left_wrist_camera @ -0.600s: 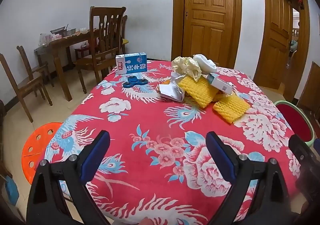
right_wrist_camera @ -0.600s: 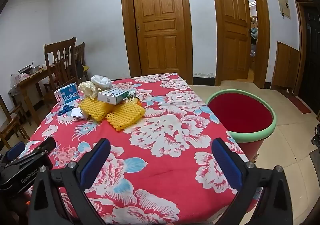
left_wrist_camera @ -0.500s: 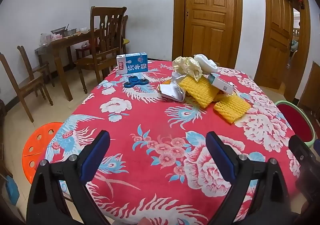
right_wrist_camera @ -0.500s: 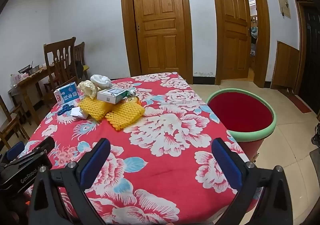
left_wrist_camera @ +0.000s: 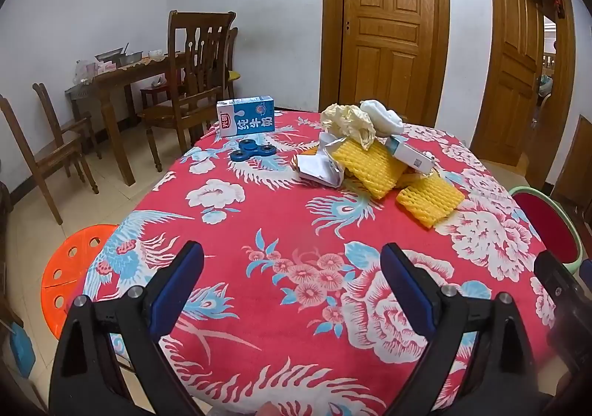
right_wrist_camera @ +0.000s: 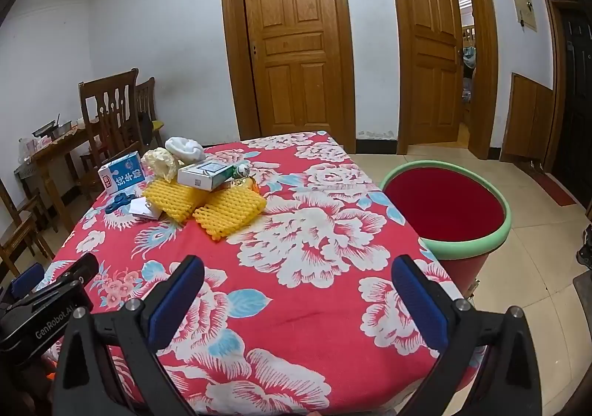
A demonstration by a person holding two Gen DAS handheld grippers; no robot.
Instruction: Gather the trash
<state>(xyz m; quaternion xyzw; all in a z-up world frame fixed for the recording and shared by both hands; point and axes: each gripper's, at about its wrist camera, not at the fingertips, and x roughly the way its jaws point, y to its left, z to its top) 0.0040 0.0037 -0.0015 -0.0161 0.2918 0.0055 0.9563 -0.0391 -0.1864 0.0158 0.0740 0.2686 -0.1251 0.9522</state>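
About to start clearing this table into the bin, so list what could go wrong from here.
1. The white carton box rests on the stacked yellow foam fruit nets; pulling a net first may tip it off.
2. The red bin with the green rim stands beside the table, lower than its top; light crumpled cream paper could miss it.
3. The blue fidget spinner and blue-and-white milk carton lie near the pile and might be grabbed by mistake.

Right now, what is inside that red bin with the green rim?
The red bin beside the table shows only bare red inner wall in the right wrist view; its near rim hides the bottom, so anything down there can't be seen.
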